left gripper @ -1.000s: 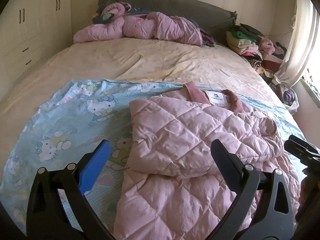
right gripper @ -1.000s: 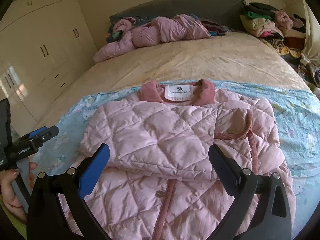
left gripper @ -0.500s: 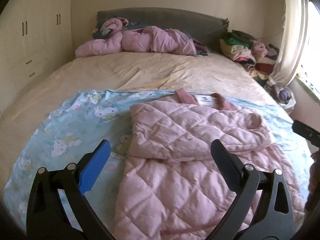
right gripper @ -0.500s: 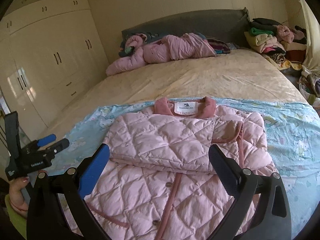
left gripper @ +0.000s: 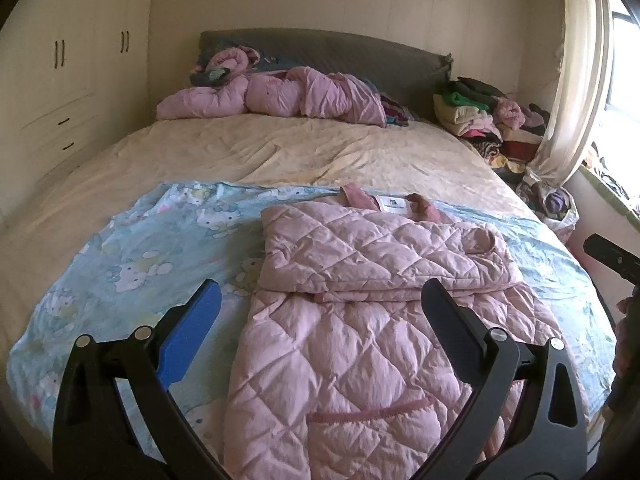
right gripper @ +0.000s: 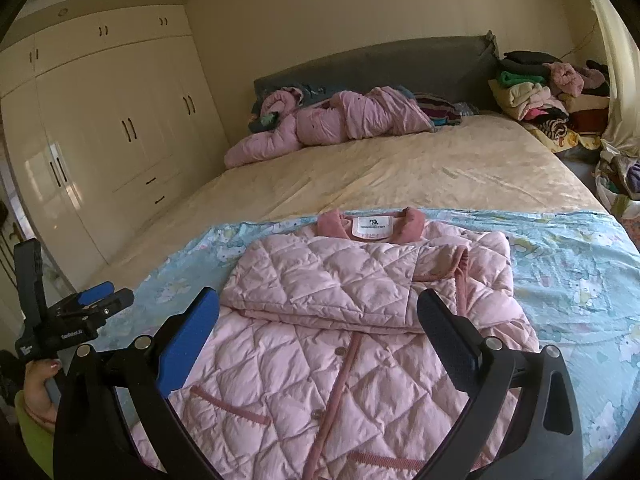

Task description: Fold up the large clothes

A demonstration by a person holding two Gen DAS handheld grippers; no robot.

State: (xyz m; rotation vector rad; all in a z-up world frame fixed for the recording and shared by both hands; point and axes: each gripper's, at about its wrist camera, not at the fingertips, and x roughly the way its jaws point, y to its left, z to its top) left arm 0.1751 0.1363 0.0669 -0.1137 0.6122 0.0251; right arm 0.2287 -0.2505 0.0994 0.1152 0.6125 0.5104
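A pink quilted jacket (left gripper: 360, 320) (right gripper: 340, 320) lies front up on a light blue cartoon-print sheet (left gripper: 132, 256) (right gripper: 576, 280) at the foot of the bed, collar toward the headboard. Both sleeves are folded across its chest. My left gripper (left gripper: 320, 312) hangs open above the jacket's lower left side, nothing between its fingers. My right gripper (right gripper: 318, 316) is open too, above the jacket's middle, holding nothing. The left gripper (right gripper: 92, 304) also shows at the left edge of the right wrist view, held by a hand (right gripper: 38, 384).
A crumpled pink duvet (left gripper: 272, 94) (right gripper: 332, 120) lies by the grey headboard (right gripper: 380, 64). Stacked folded clothes (left gripper: 480, 116) (right gripper: 536, 96) pile up at the far right by a curtain (left gripper: 572, 80). Cream wardrobes (right gripper: 100, 140) line the left wall. The beige bedspread (left gripper: 280, 152) lies beyond the sheet.
Both grippers have pulled back and risen away from the jacket, so more of its lower half and the room shows. The jacket lies as before.
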